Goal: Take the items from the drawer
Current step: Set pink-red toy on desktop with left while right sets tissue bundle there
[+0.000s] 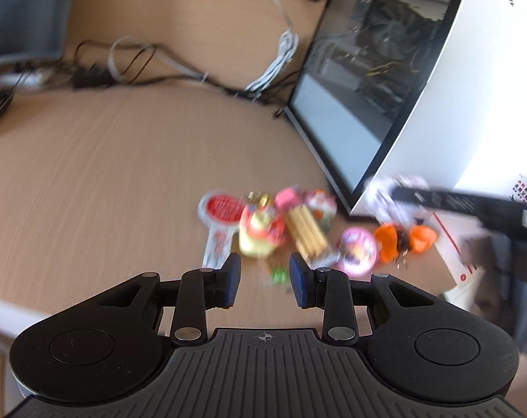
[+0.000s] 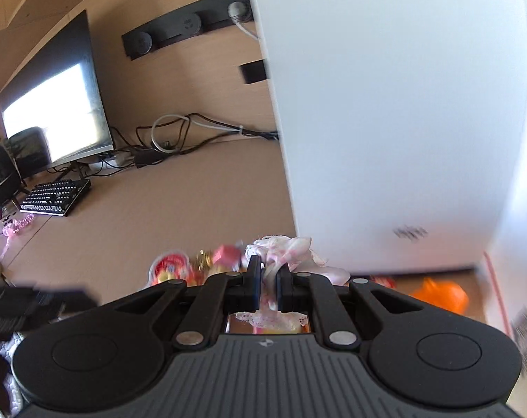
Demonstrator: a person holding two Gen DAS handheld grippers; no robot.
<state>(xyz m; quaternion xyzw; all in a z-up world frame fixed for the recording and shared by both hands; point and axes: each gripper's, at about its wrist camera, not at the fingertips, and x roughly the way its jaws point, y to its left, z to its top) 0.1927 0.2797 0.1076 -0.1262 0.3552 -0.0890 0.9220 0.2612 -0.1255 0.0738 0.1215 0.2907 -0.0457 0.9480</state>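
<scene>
- Where the right gripper was seen from its own camera, a white-and-pink frilly cloth item was clamped between the nearly closed fingers, its folds spilling ahead of the tips and below them.
- An empty gap was kept between the spread fingers of the left gripper, which hung just short of a heap of small colourful items lying on the wooden desk; nothing was grasped.
- No writing could be read; the packaging was blurred.
- An orange item was seen just right of the heap, beside a white computer case.
- Farther back, tangled cables, a keyboard and a monitor were seen.
</scene>
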